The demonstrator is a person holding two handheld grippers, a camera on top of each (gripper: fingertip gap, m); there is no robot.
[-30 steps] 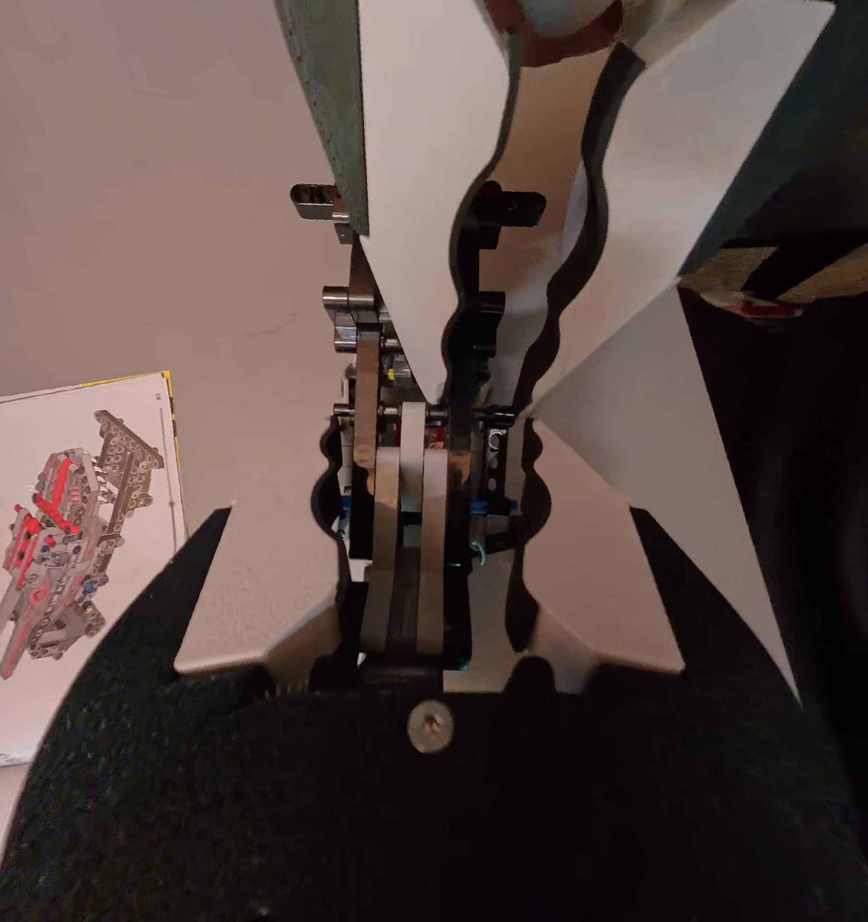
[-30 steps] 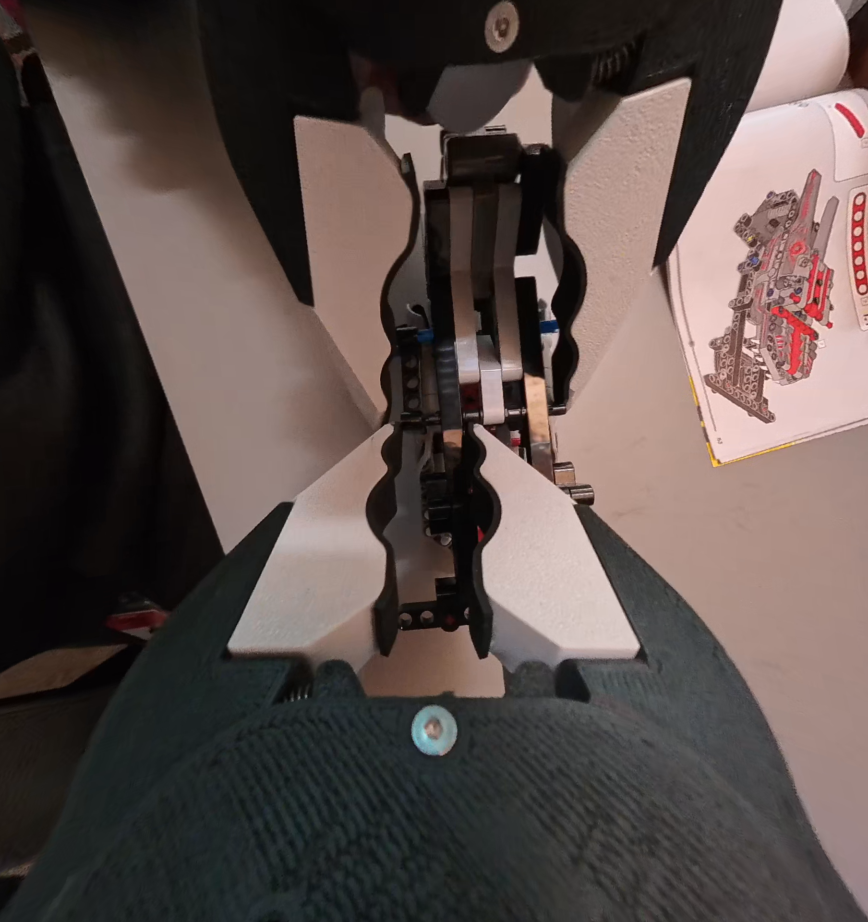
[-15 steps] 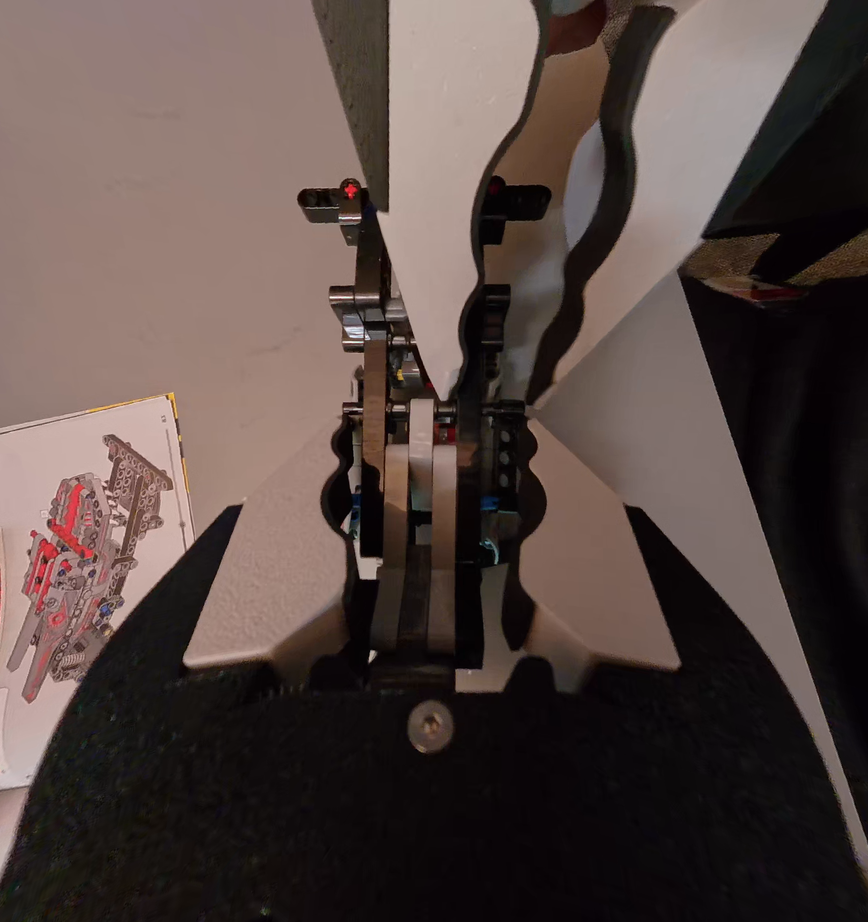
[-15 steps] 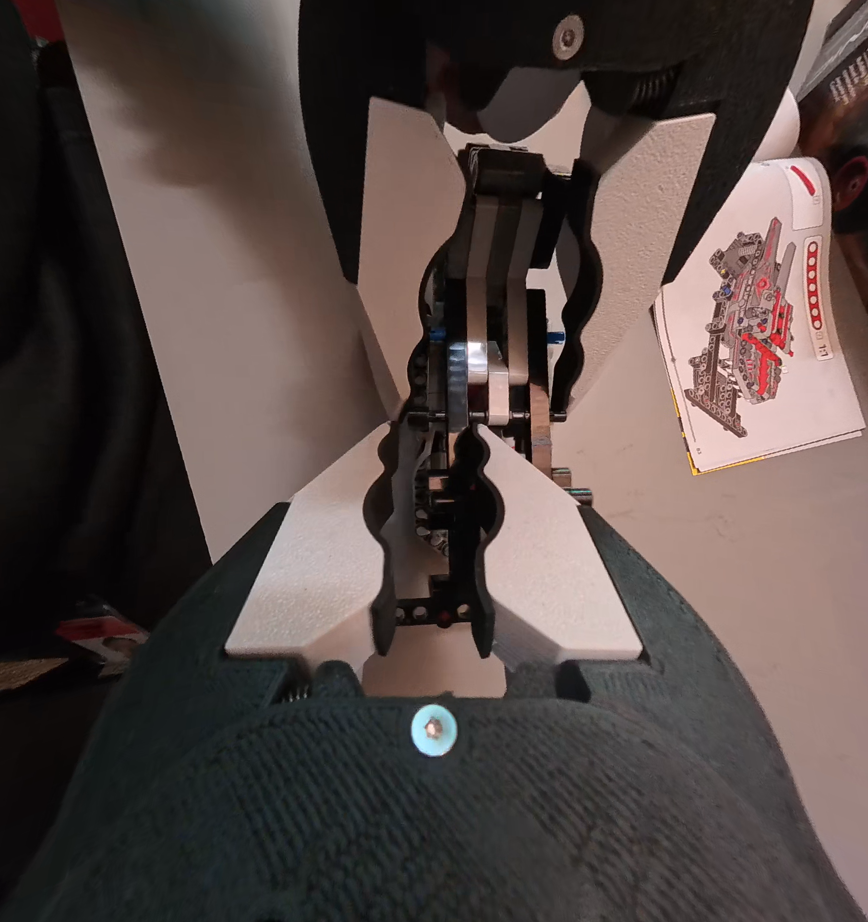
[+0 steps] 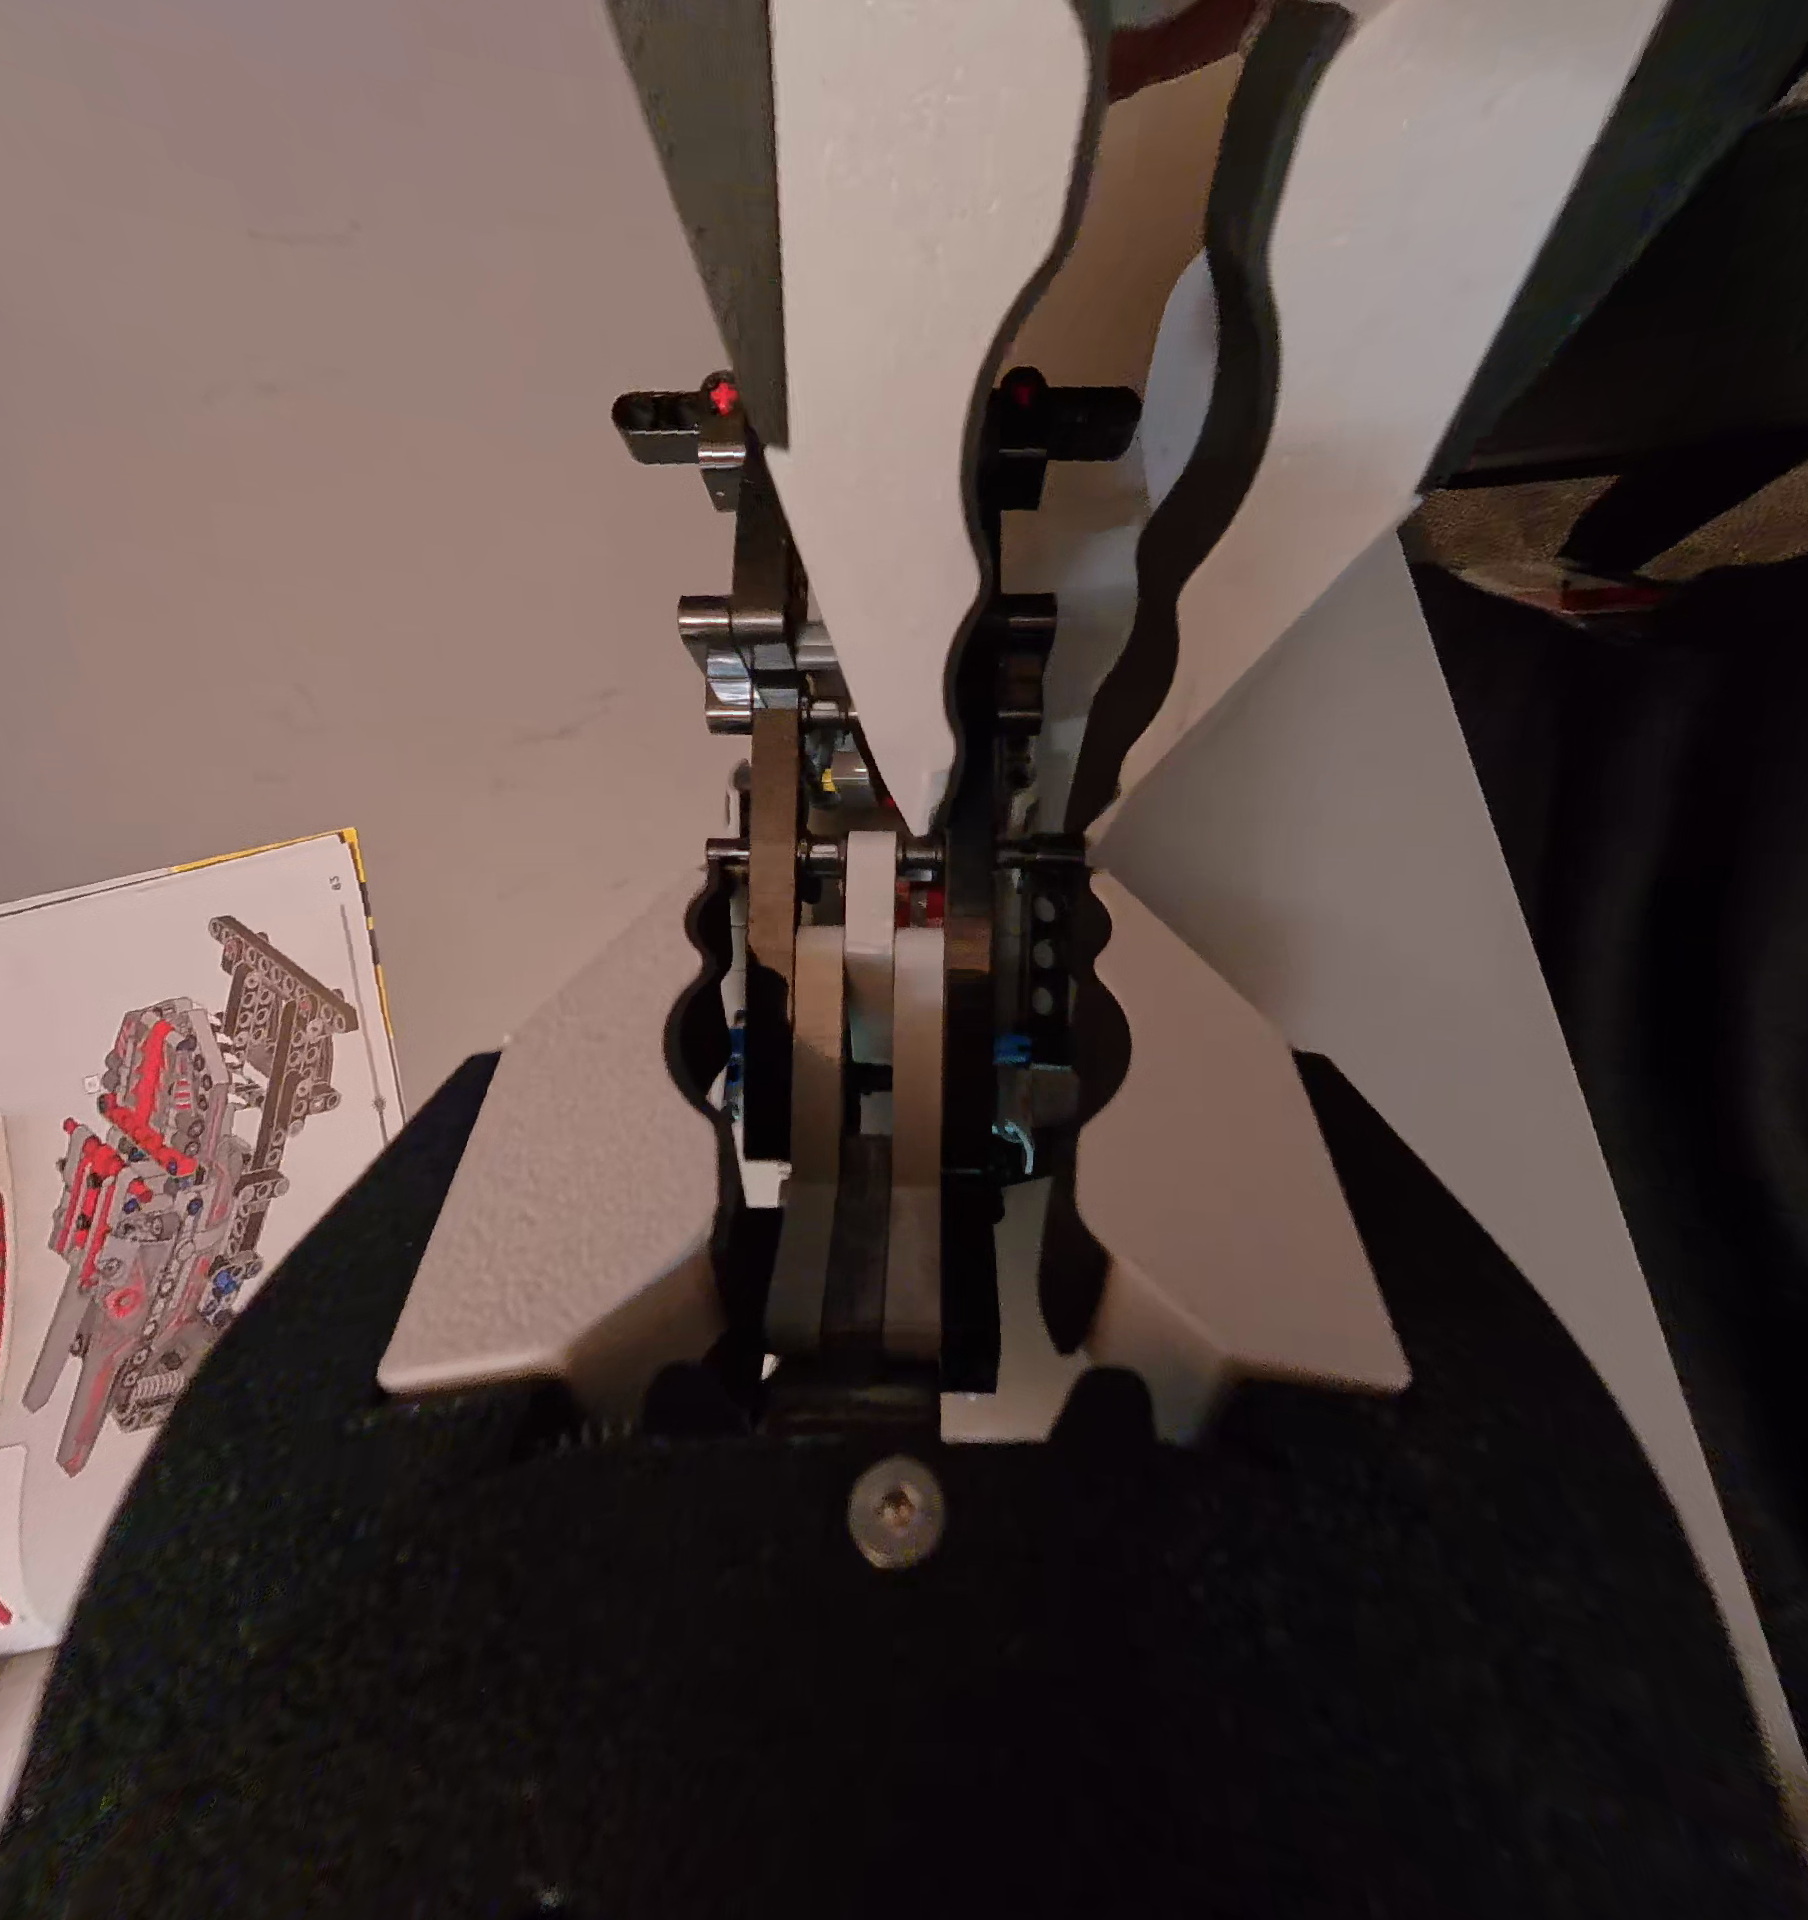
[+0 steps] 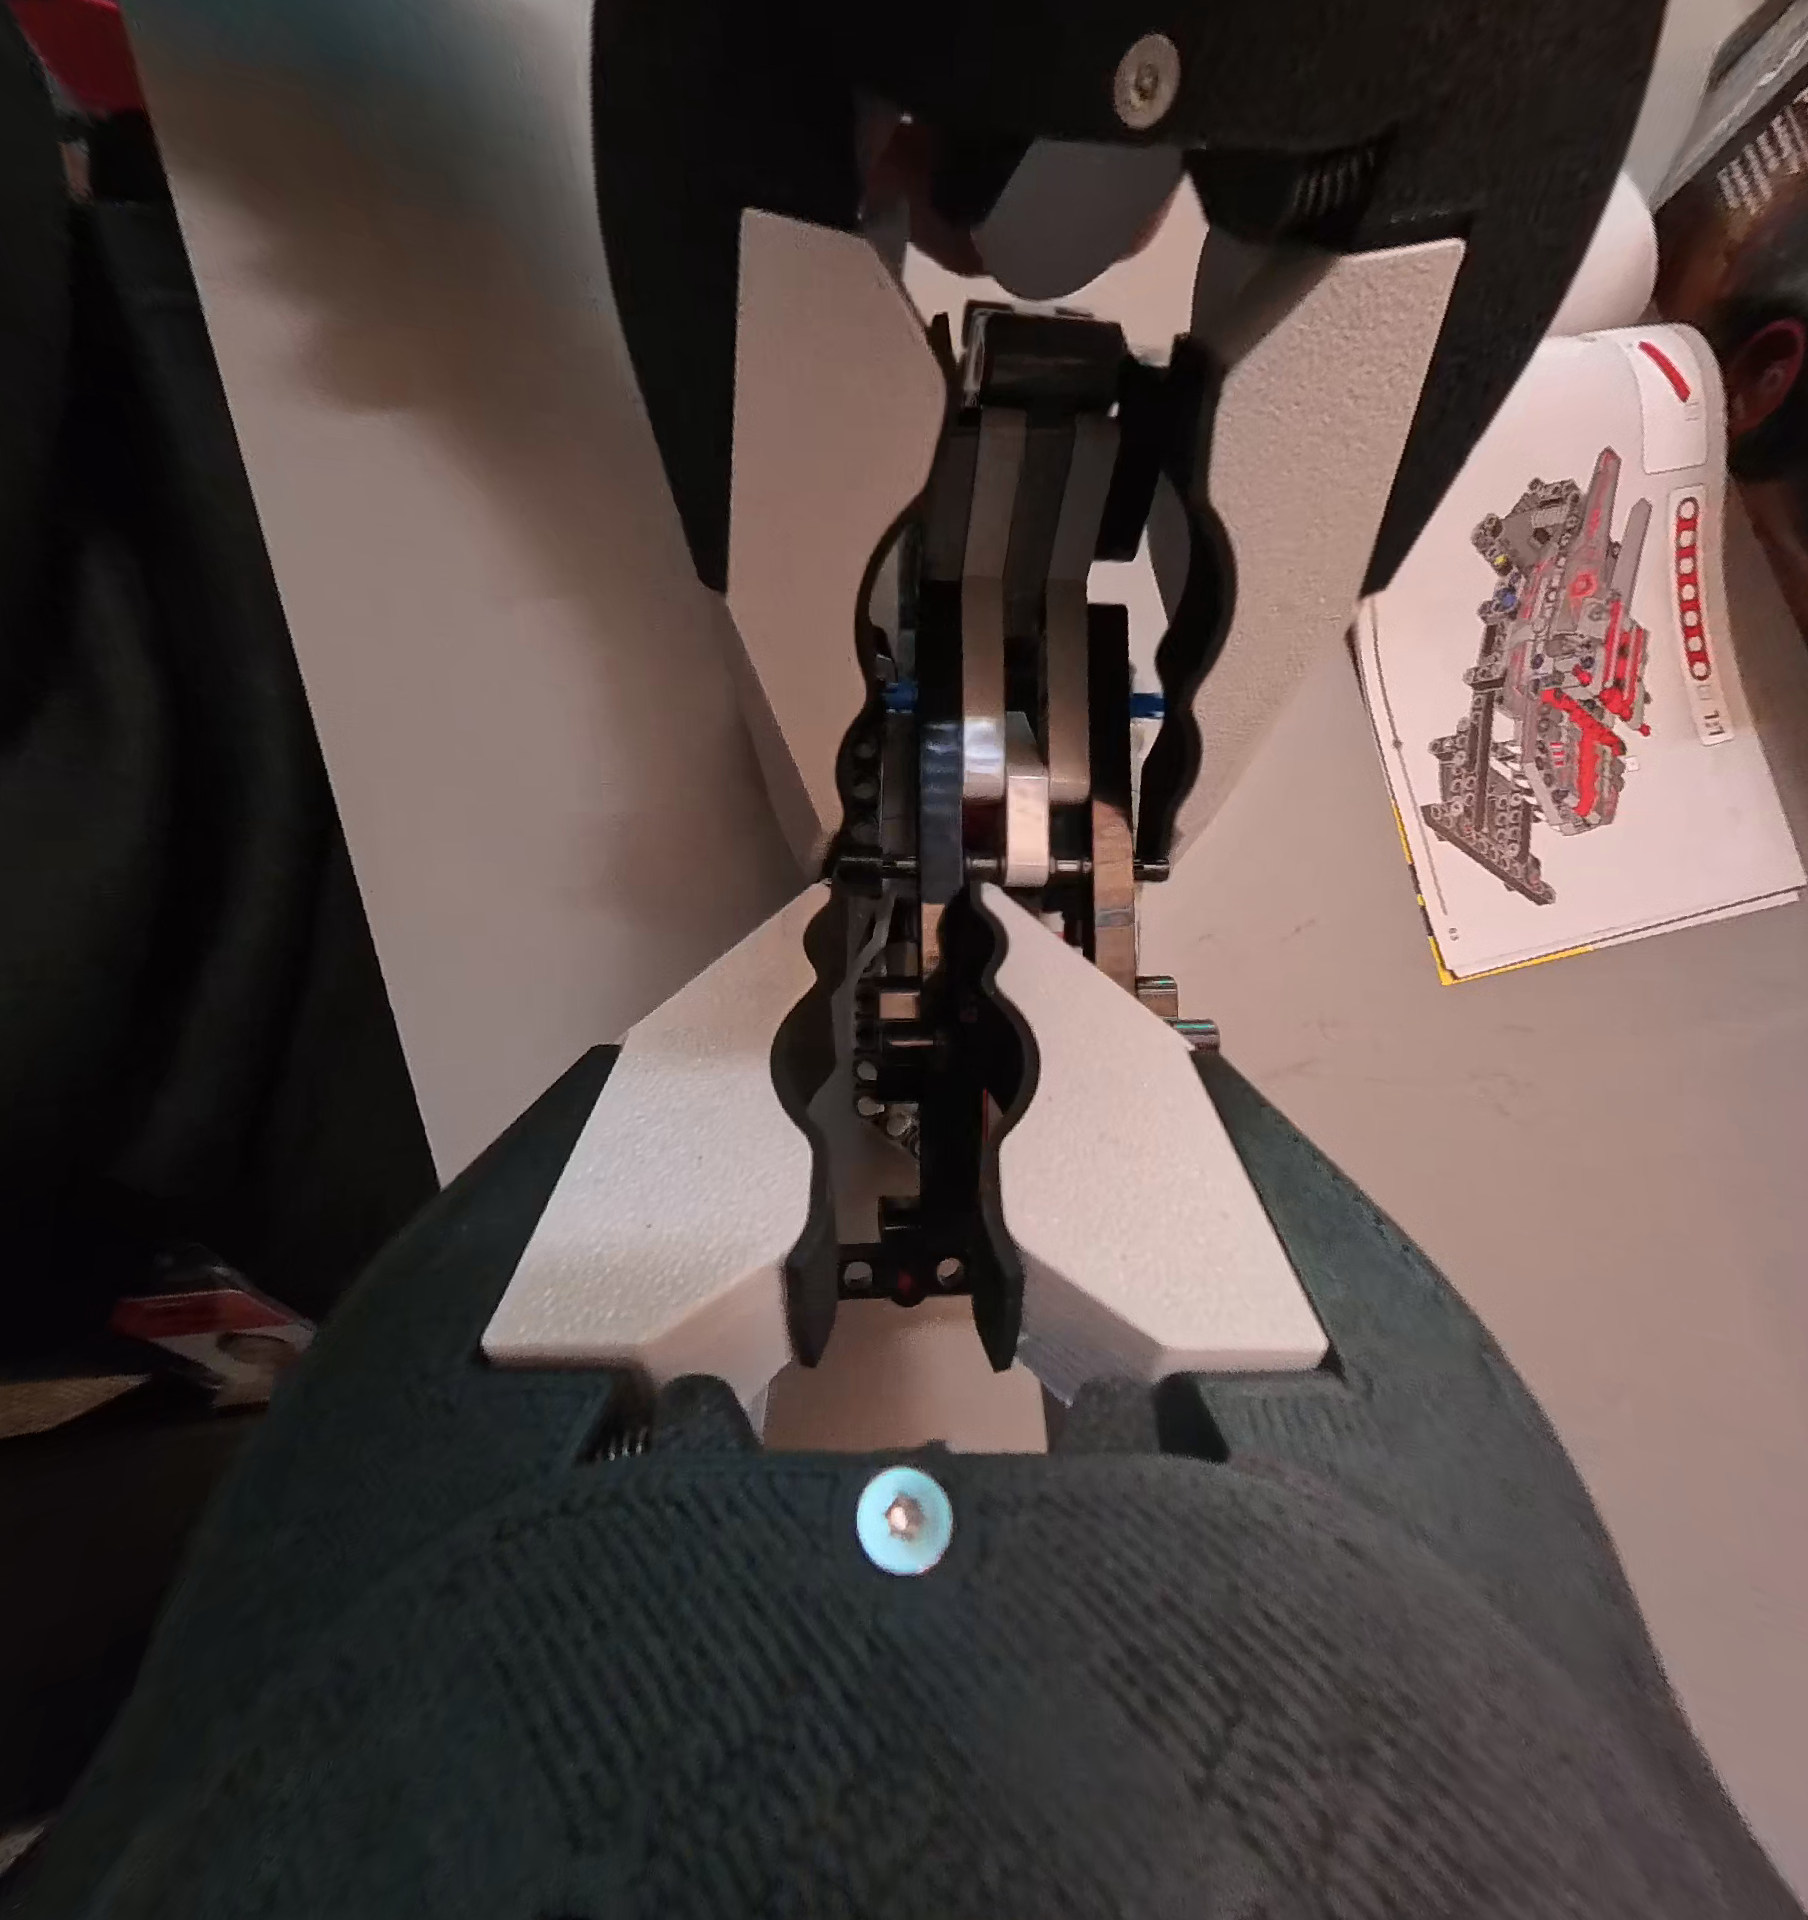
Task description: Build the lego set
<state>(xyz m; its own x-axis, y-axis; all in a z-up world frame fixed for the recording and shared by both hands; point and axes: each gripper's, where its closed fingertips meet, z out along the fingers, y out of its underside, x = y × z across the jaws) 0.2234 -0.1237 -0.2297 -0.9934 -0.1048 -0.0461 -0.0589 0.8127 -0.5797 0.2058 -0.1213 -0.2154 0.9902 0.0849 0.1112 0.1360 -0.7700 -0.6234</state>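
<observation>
A partly built lego model (image 5: pixel 869 1039) of black and grey beams with small red and blue pins is held above the white table (image 5: pixel 308 468) between both grippers. My left gripper (image 5: pixel 895 883) is shut on its near end, pads against the outer black beams. My right gripper (image 5: pixel 1014 821) comes in from the top and grips the far black side beam. In the right wrist view my right gripper (image 6: pixel 905 904) is shut on the model's black frame (image 6: pixel 941 1143). The left gripper (image 6: pixel 999 831) holds the grey and black end (image 6: pixel 1025 582) opposite. The model's middle is hidden by the fingers.
An open instruction booklet (image 5: pixel 152 1143) lies on the table to the left; it also shows in the right wrist view (image 6: pixel 1565 727). A dark printed box (image 6: pixel 1793 125) sits beyond it. The table edge (image 5: pixel 1502 935) runs close on the right, with dark space past it. The tips of both grippers are at nearly the same place.
Both grippers and the model have shifted and tilted slightly together. More of the far black cross pieces with red pins shows in the left wrist view. Both grips are unchanged.
</observation>
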